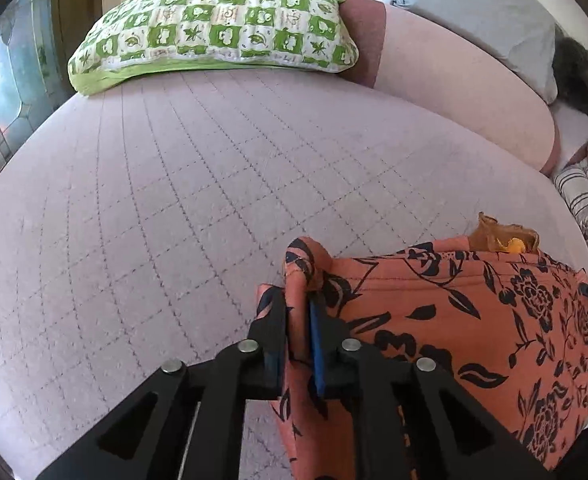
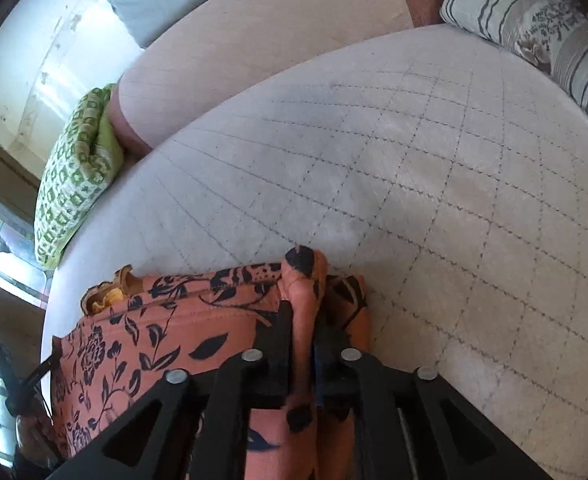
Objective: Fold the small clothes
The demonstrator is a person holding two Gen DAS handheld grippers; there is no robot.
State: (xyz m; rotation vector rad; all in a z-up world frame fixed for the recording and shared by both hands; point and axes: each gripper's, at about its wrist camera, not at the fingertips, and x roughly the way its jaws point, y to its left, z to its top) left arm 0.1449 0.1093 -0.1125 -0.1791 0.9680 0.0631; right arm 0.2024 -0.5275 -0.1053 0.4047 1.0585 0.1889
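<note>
An orange garment with a black flower print [image 1: 453, 320] hangs stretched between my two grippers above the quilted pink bed [image 1: 174, 200]. My left gripper [image 1: 298, 304] is shut on its left top corner, with cloth bunched between the fingers. My right gripper [image 2: 303, 308] is shut on the other top corner of the garment [image 2: 154, 340]. A brown and yellow cloth piece [image 1: 501, 238] peeks over the garment's top edge; it also shows in the right wrist view [image 2: 106, 292]. The lower part of the garment is hidden below both views.
A green checked pillow [image 1: 222, 28] lies at the bed's far end, also seen in the right wrist view [image 2: 74, 176]. A pink bolster [image 1: 453, 80] runs along the side. A striped cushion [image 2: 533, 28] lies at the other side. A grey pillow [image 1: 485, 8] leans behind.
</note>
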